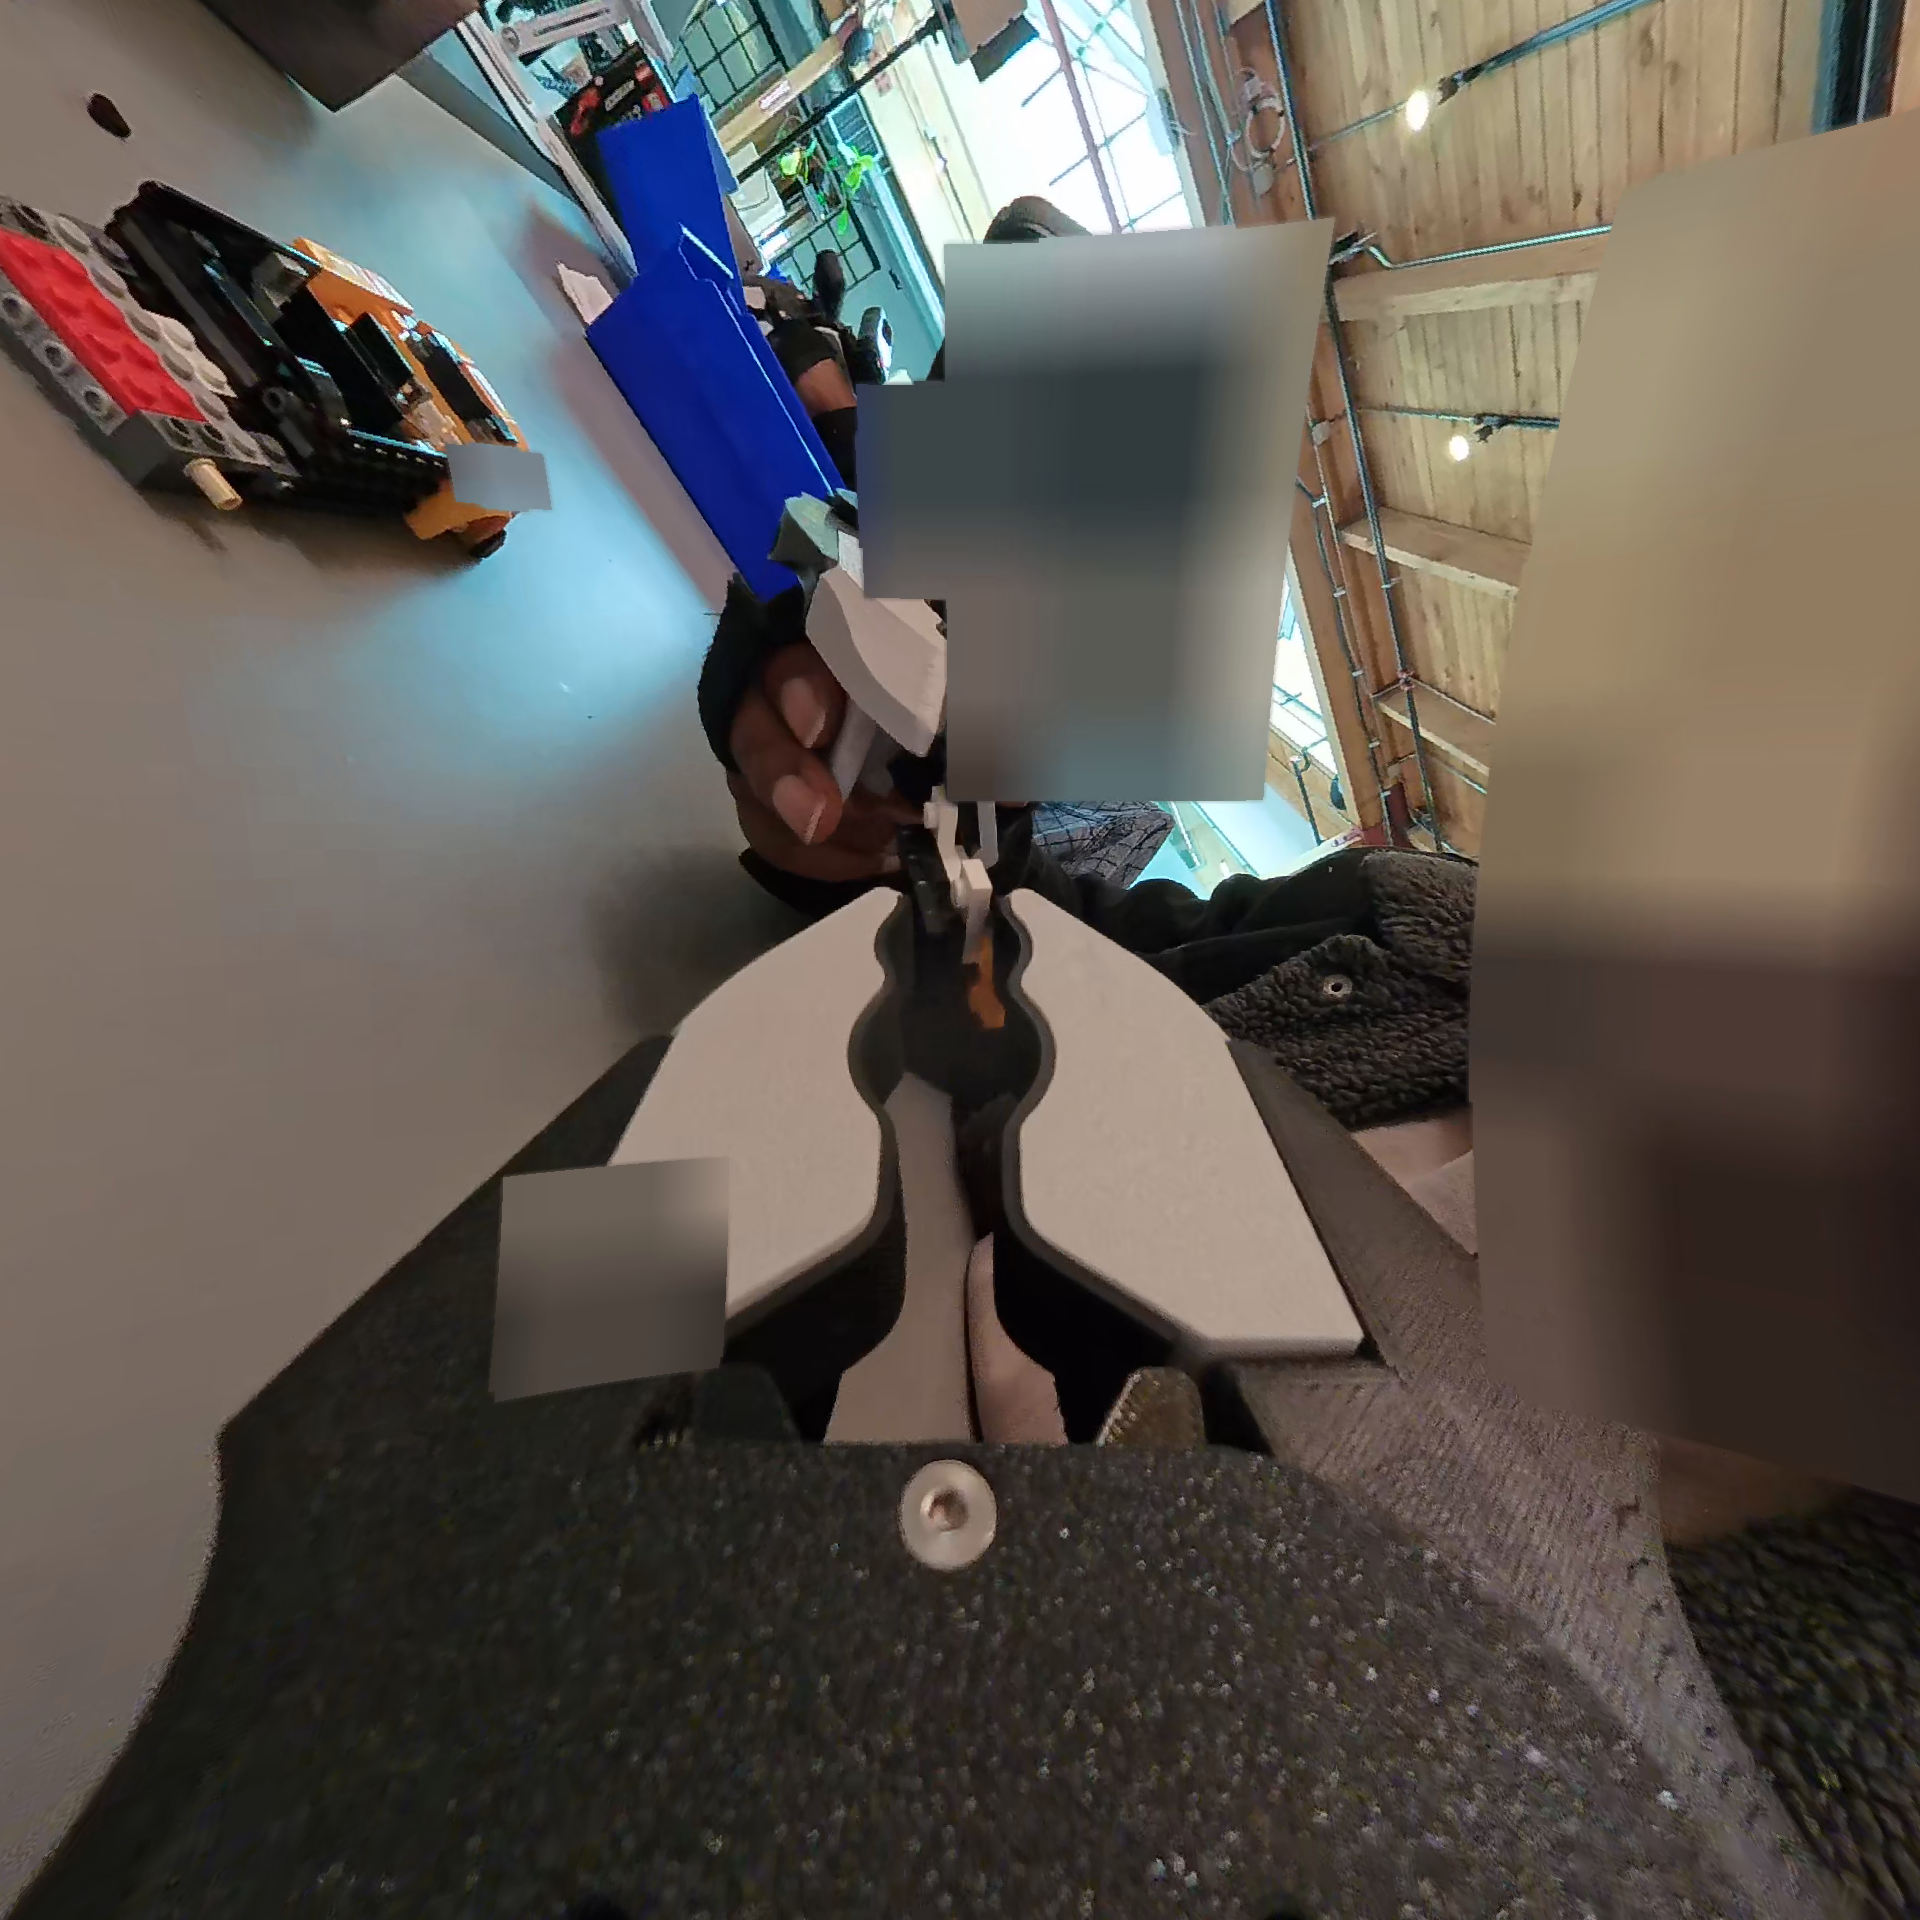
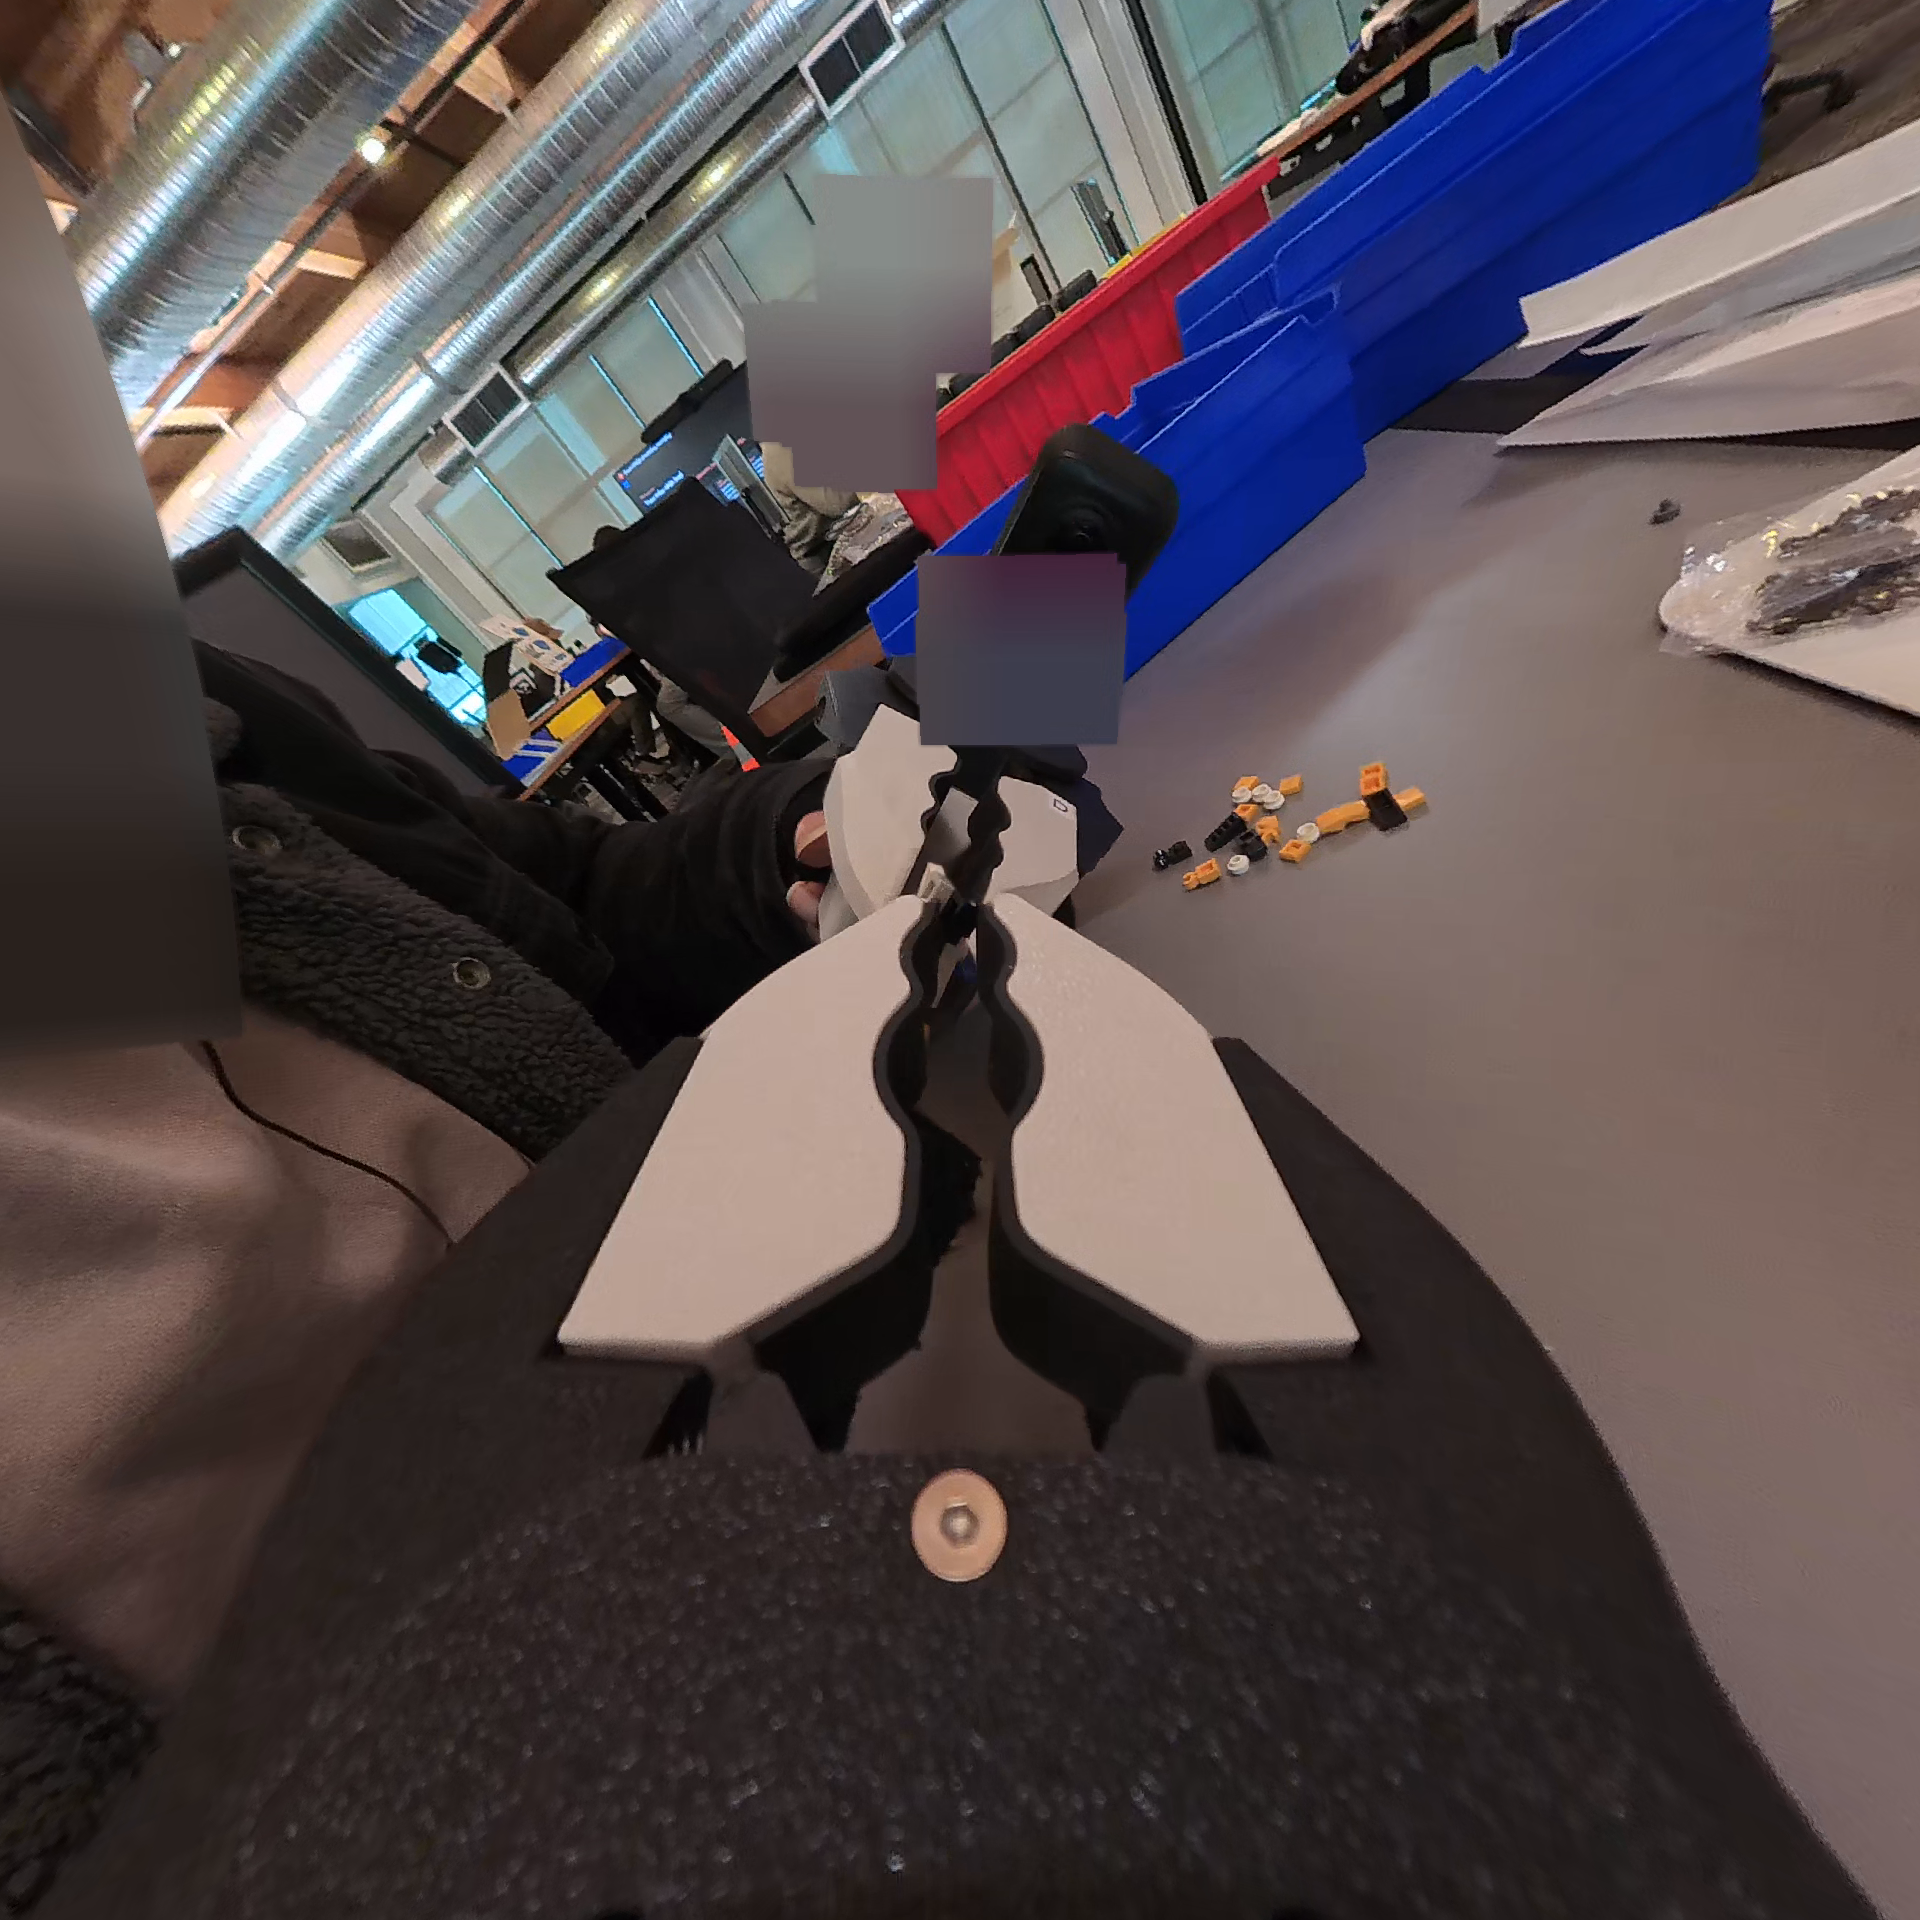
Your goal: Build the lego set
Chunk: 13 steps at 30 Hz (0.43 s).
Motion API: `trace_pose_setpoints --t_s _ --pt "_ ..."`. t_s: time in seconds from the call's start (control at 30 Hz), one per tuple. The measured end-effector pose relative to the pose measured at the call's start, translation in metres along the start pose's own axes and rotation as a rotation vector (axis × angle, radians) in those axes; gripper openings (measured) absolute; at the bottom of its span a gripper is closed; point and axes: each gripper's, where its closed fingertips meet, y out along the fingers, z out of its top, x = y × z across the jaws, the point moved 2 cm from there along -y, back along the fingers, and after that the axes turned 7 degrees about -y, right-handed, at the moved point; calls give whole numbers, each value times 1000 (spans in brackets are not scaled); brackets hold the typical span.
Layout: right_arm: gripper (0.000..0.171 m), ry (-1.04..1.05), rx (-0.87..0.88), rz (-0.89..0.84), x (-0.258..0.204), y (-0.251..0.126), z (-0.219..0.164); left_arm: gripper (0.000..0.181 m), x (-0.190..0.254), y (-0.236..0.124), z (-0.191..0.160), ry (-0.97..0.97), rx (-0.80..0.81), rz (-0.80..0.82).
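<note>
The left gripper [image 1: 954, 914] is closed on a small lego sub-assembly [image 1: 951, 883] of black, white and orange pieces, which is held up above the grey table [image 1: 312, 779]. The right gripper [image 2: 951, 920] is met tip to tip with it, its fingers drawn nearly together around a white piece [image 2: 935, 891] of the same sub-assembly; whether the piece is actually clamped cannot be told. A partly built lego vehicle [image 1: 260, 353], with red, grey, black and orange sections, is seen on the table in the left wrist view, well apart from both grippers. Loose orange, black and white pieces [image 2: 1288, 821] are scattered near the right gripper, and a clear bag of dark parts [image 2: 1808, 582] lies farther off. Blue bins [image 2: 1455, 312] and a red bin [image 2: 1091, 364] are ranged along the far edge.
</note>
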Motion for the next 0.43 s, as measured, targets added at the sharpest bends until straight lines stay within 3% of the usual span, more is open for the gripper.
trace_pose_setpoints --t_s 0.43 --pt "7 -6 41 -41 0 0 9 14 4 1 6 -77 71 -70"
